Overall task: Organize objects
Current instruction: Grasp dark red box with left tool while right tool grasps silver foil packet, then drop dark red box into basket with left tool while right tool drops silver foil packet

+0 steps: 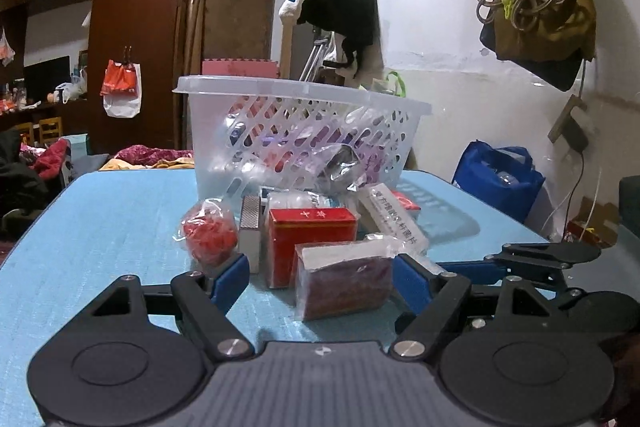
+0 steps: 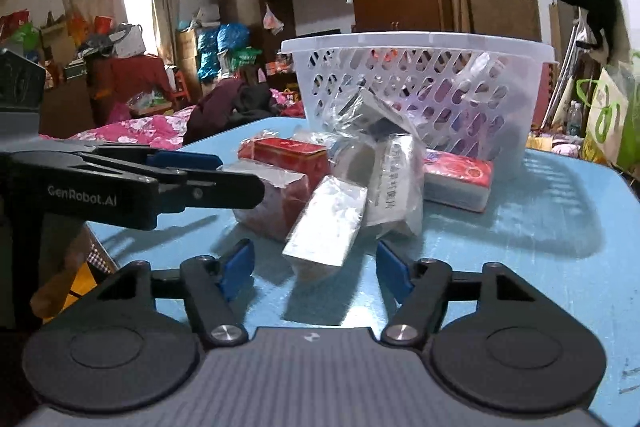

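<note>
A white plastic basket [image 1: 304,131] with several items inside stands on the blue table [image 1: 112,227]; it also shows in the right wrist view [image 2: 420,83]. In front of it lies a pile of wrapped boxes. My left gripper [image 1: 320,279] is open, its jaws on either side of a dark red wrapped box [image 1: 344,279], not touching it. Behind stand a red tin [image 1: 312,239] and a bag of red pieces [image 1: 210,235]. My right gripper [image 2: 316,267] is open just before a silver wrapped box [image 2: 328,223]. A red packet [image 2: 458,183] lies by the basket.
The left gripper's body [image 2: 132,183] reaches in from the left in the right wrist view. The right gripper's arm [image 1: 540,259] lies at the right in the left wrist view. A white labelled box [image 1: 394,219] leans in the pile. Clothes hang behind the basket.
</note>
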Motion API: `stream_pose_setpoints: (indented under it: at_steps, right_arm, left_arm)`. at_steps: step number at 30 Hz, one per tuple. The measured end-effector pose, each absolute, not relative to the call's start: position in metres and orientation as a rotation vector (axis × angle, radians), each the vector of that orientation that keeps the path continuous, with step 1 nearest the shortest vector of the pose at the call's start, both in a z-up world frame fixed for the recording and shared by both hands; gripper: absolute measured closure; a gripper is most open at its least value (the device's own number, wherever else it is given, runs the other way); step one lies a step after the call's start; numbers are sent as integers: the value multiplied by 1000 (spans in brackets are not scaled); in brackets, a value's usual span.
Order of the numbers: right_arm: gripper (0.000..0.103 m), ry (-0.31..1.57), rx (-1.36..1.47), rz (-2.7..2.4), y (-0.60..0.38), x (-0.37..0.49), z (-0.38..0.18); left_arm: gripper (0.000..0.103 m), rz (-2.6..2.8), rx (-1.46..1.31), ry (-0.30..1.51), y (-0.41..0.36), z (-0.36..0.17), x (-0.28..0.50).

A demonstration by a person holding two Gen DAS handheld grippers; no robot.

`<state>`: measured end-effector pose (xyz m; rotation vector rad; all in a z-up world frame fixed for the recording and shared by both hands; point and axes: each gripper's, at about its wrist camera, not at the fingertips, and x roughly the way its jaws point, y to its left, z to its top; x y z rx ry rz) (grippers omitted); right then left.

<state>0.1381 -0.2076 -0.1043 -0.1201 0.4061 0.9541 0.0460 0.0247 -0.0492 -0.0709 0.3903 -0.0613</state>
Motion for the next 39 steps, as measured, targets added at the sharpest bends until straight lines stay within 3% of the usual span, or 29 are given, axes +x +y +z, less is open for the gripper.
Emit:
stream_pose_setpoints:
  at_steps: [2,4,18,19,20,30,39]
  right_arm:
    - [61,400,-119,943,-209,138,-104]
    - [69,394,-117,936,-212,137,-103]
    - [70,346,-64,851,-267,142,-97]
    - [70,342,-62,852,-268,142,-97]
    - [70,338,-61,853,-267,142,-96]
    - [70,311,-27,874,-270,148,-89]
    - [70,225,8,914,-252,179,-29]
  left_arm:
    - [21,-64,-70,392,24,-50,46]
    - [21,-66,-67,393,22,-50,46]
    - [21,-30,-2,431,-15,-55,61]
    - [25,-6,1,439,-16,-56,63]
    - [43,15,-2,443,-16,-58,64]
    - [43,42,-6,320,1,-45,30]
    - [43,-14,-51,263,44,23,61]
